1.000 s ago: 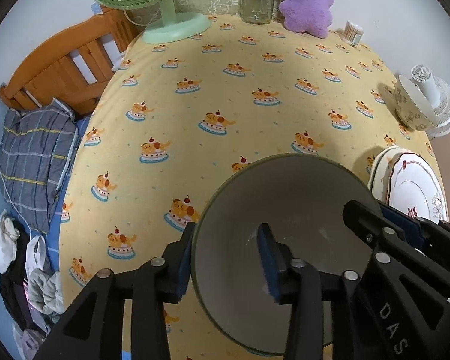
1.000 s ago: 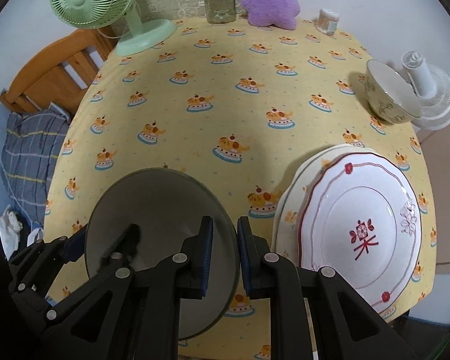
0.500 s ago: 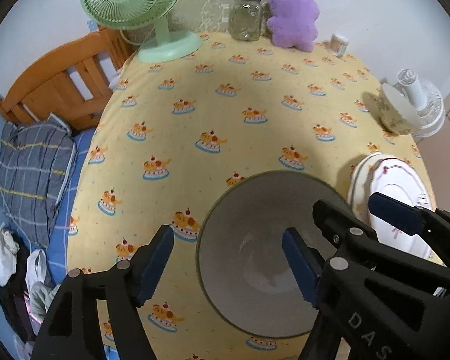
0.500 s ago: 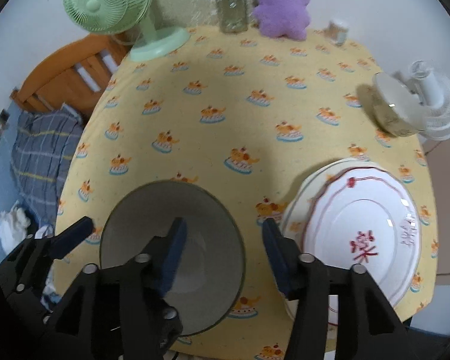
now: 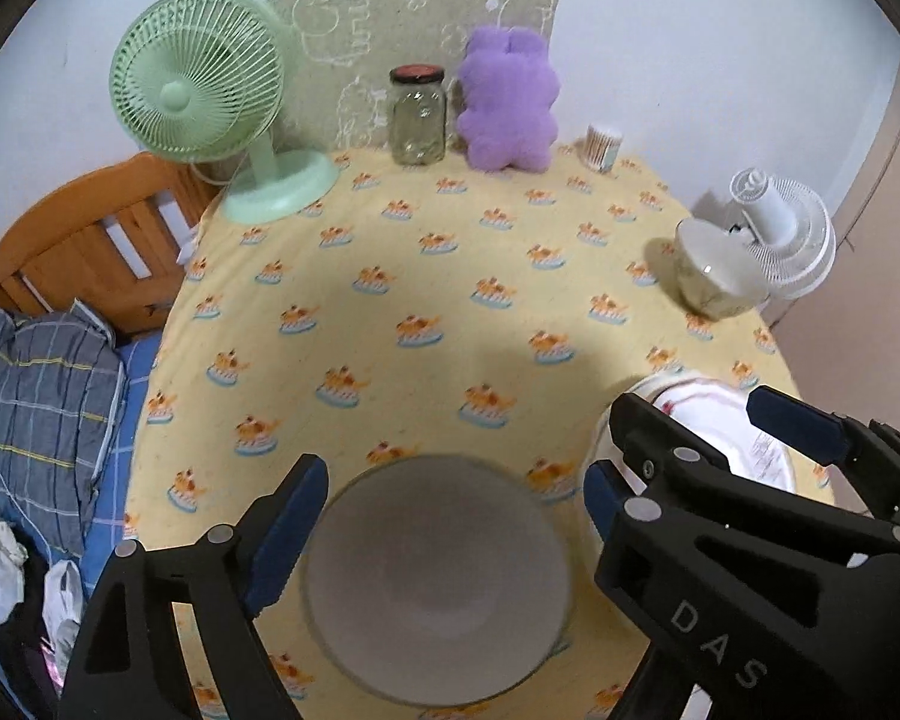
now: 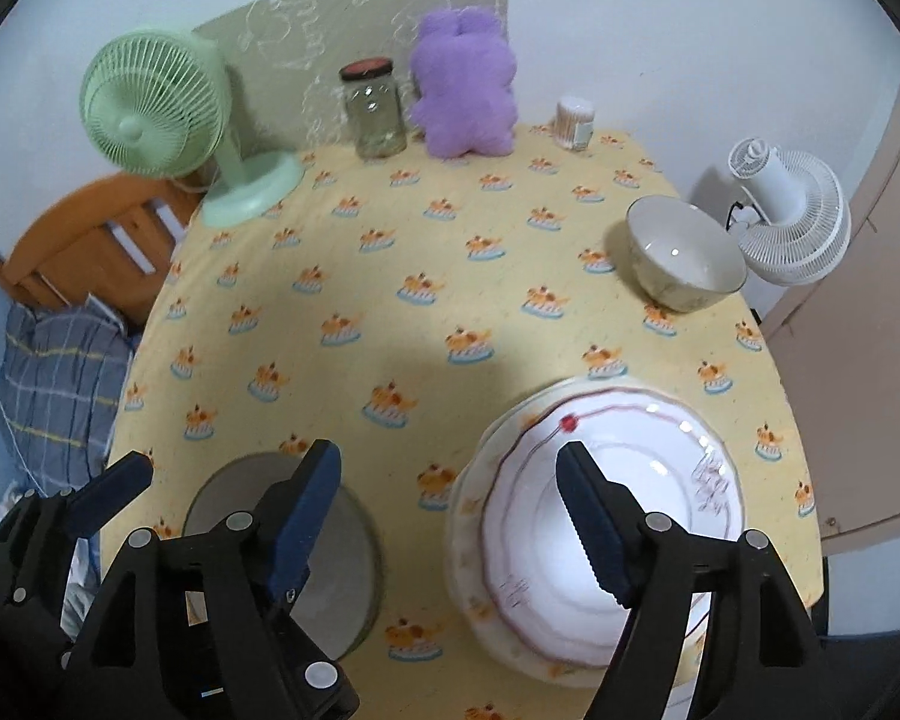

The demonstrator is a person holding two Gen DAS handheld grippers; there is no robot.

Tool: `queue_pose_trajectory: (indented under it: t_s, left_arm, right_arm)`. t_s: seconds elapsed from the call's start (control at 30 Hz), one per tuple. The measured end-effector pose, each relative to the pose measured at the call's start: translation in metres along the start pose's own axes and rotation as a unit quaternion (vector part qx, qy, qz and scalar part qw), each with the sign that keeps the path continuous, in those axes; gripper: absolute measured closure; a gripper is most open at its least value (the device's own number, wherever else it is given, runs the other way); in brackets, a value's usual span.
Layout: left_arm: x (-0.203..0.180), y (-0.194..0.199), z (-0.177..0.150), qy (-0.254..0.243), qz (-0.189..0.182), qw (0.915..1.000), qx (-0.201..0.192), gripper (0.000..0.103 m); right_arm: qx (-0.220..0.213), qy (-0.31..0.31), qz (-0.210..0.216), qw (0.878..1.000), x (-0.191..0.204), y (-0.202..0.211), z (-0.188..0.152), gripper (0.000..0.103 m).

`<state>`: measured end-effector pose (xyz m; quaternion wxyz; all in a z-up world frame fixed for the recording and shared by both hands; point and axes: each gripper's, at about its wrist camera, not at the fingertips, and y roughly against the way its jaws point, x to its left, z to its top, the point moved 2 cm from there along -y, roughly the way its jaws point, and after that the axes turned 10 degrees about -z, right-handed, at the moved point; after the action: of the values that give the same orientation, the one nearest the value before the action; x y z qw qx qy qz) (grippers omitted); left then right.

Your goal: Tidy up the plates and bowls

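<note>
The grey bowl [image 5: 437, 582] sits upright on the near left part of the tabletop [image 5: 450, 276], which wears a yellow cloth printed with little cakes. The left claw [image 5: 450, 504] hangs above it with its blue-padded fingers [image 5: 285, 531] spread wide on either side, touching nothing. To the right, the right claw [image 6: 450, 504] is also spread apart and holds nothing, one finger over the bowl's rim, the other over the stacked plates [image 6: 600, 516], white with a red line, at the near right edge. Farther back on the right stands a pale bowl [image 6: 681, 267]. Along the far edge are a green fan [image 5: 210, 108], a glass jar [image 5: 417, 114] and a purple plush toy [image 5: 507, 102].
</note>
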<state>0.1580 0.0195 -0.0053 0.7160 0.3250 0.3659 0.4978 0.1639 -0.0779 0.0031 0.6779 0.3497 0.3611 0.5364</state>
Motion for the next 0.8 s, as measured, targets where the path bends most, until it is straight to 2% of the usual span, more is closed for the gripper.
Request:
queue_pose_trajectory:
  t_s: [0.17,0.33,0.53,0.8]
  left_arm:
    - [-0.031,-0.009,0.013,0.007,0.021,0.9997,-0.01,0.015]
    - [-0.055,-0.024,0.026,0.029,0.027,0.9991,-0.014,0.016]
    - [-0.085,-0.042,0.044,0.052,0.039,0.9976,-0.027,0.016]
    - [-0.127,-0.07,0.067,0.044,0.052,0.997,-0.036,0.016]
  right_arm:
    - [-0.02,0.019,0.008,1.0,-0.028,-0.004,0.019,0.026]
    - [-0.017,0.037,0.028,0.999,-0.057,-0.018,0.036,0.026]
    - [-0.02,0.048,0.032,0.998,-0.088,-0.031,0.056,0.026]
    - [-0.022,0.031,0.043,0.998,-0.137,-0.053,0.082,0.026]
